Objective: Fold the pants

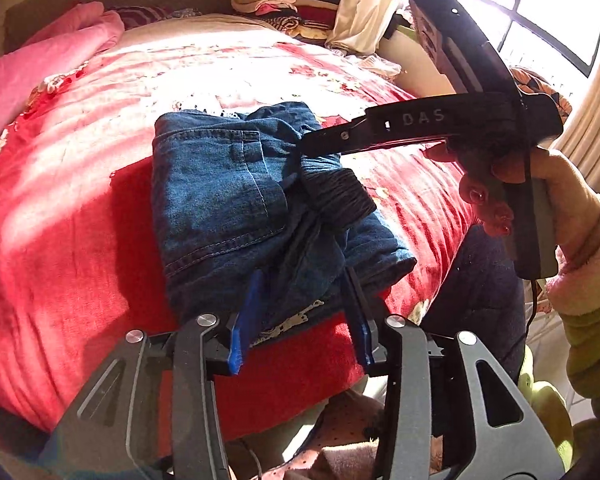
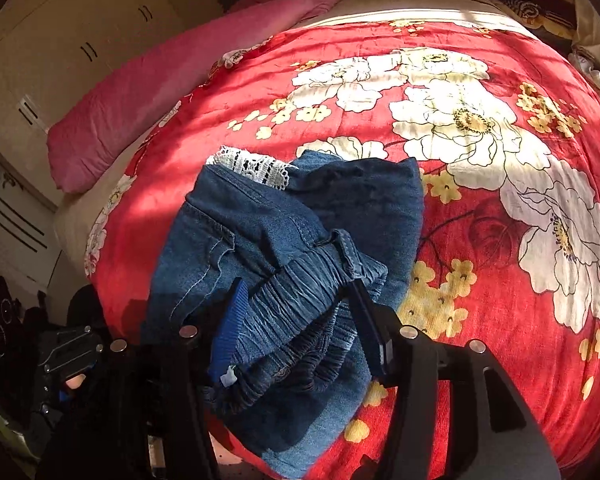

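Observation:
Blue denim pants lie folded into a compact bundle on the red floral bedspread. My left gripper is open, its blue-padded fingers straddling the bundle's near edge. My right gripper reaches in from the right onto the elastic waistband. In the right wrist view the pants fill the lower centre, and my right gripper is open with the gathered waistband between its fingers. White lace trim shows at the far edge.
A pink blanket lies at the bed's far left. A stack of folded clothes stands at the back, beside a curtain and bright window. The bed's front edge is close below the pants. Wardrobe doors stand left.

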### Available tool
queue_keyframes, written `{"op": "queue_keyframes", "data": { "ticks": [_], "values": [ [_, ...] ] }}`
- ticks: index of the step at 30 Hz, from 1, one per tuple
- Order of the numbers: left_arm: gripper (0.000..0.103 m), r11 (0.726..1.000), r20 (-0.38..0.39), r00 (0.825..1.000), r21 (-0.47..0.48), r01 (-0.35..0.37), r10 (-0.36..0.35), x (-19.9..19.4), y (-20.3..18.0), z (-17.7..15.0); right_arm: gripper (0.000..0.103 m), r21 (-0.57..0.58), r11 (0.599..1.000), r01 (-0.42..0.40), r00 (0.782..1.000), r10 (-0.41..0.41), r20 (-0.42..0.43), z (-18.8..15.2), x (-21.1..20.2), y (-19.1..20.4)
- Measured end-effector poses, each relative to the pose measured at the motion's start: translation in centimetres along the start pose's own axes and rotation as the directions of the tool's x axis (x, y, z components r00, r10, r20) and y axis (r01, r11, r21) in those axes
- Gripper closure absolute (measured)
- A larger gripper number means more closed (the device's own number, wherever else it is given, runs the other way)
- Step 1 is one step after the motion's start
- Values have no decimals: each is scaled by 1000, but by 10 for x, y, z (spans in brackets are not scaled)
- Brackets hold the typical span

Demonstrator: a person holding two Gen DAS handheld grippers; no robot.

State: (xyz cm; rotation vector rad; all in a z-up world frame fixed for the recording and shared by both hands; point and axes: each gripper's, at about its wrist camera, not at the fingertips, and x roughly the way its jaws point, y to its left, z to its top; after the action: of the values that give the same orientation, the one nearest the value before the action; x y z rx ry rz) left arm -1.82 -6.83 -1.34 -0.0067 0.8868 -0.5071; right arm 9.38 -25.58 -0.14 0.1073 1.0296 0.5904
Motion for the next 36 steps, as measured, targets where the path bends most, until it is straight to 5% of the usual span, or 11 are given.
{"op": "queue_keyframes", "data": {
  "ticks": [9,17,27,36],
  "values": [
    [35,994,53,996,-85,-65,69,-21,26,13,25,48,999,-15,995,10,99,-10,-40,-12],
    [22,976,25,988,-161,-148,154,-7,55,26,17,109,994,-21,996,12,89,-32,-31,-32],
    [16,970,-33,986,-178,-166,163,29,70,30,13,151,987,-50,998,45,31,-42,9,-40],
    [15,963,-42,995,-251,-96,88,54,84,28,9,190,979,-78,995,63,81,-47,22,-46]
  ]
}}
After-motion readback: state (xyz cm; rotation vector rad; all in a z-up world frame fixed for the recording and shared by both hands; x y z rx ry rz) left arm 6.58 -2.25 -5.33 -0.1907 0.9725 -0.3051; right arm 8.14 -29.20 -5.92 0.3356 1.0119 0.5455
